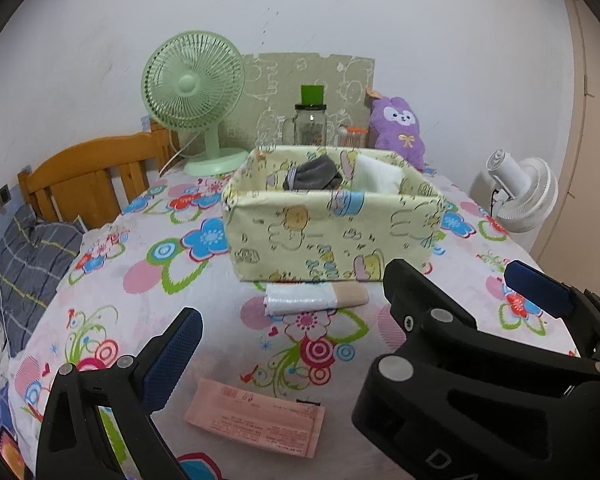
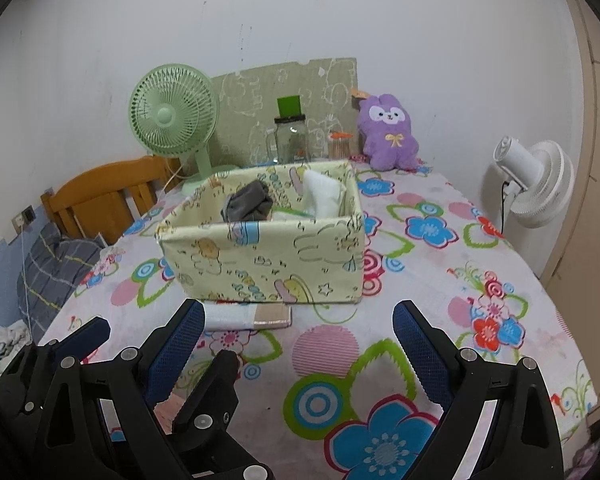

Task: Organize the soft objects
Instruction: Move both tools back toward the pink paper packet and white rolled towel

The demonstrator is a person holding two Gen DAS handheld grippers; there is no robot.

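My left claw (image 1: 296, 340) is spread wide and holds nothing, and my right claw (image 2: 300, 344) is likewise spread and bare, hovering side by side over the flowered bedcover (image 2: 440, 280); just under and slightly behind my left claw lies a flat pink packet (image 1: 256, 416), and ahead of both claws, between them and the box, lies a rolled white cloth with a tan end (image 1: 316, 300), resting on the cover and touching or nearly touching the box's front wall; beyond it stands the yellow fabric box (image 1: 332, 236), with a grey sock bundle (image 1: 312, 176) in its far left compartment and a white folded cloth (image 1: 378, 178) in the far right one; I judge the sorting partly done, with the roll next in hand; the next move calls for lowering one claw over the roll, pinching it across its width, and lifting it clear of the front wall into a free near compartment; farther off stand a green fan (image 1: 194, 88) and a purple plush (image 1: 400, 128).
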